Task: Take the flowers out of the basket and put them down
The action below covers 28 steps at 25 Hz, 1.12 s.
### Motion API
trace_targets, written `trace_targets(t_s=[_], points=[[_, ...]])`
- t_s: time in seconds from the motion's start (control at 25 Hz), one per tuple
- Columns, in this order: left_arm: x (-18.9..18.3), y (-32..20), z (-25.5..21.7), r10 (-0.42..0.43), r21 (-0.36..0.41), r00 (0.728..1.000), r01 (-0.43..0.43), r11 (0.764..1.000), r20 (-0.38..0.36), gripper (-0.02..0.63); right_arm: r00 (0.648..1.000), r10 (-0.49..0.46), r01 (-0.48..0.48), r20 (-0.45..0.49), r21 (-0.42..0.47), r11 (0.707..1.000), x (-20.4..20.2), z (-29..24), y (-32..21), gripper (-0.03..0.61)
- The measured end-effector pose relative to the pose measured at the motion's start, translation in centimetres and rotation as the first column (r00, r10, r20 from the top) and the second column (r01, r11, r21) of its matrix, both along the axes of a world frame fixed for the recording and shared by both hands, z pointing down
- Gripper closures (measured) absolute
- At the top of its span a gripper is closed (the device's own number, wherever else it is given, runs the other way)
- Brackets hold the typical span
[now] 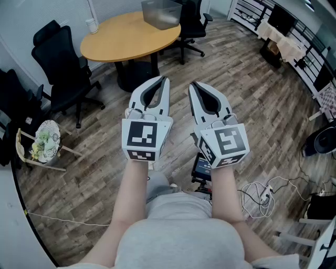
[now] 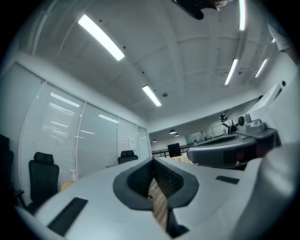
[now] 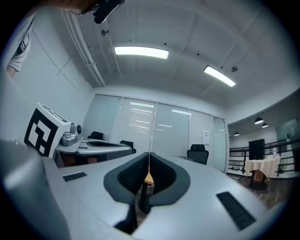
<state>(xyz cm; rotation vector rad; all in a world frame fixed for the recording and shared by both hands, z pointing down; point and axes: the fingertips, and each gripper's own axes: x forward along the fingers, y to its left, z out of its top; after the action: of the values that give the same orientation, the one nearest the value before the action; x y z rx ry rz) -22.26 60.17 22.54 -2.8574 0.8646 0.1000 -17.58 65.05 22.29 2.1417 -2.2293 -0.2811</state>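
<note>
Two hand-held grippers are raised side by side over a wooden floor (image 1: 252, 110). The left hand-held gripper (image 1: 164, 80) has its jaws pressed together at the tips with nothing between them. The right hand-held gripper (image 1: 193, 84) is likewise closed and empty. One basket (image 1: 52, 131) with the flowers (image 1: 40, 146) still inside stands at 9 o'clock, well apart from both. One round tabletop (image 1: 126, 37) at 11 o'clock carries one grey bin (image 1: 160, 13).
</note>
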Motion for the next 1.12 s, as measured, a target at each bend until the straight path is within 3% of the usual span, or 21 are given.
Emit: trace_targets(t_s=[0.56,1.12], points=[[3.2,-3.0,-0.4,0.057,0.019,0.998,-0.057,0.998,0.023,0.611,1.0,0.016,-0.016,-0.006,-0.019,1.0,2.5,0.2,-3.2,0.552],[2.1,-16.0,0.1,0.066,0.0,0.997,-0.066,0.998,0.038,0.611,0.996,0.068,-0.067,0.051,-0.006,0.998,3.2,0.0,-15.0,0.552]])
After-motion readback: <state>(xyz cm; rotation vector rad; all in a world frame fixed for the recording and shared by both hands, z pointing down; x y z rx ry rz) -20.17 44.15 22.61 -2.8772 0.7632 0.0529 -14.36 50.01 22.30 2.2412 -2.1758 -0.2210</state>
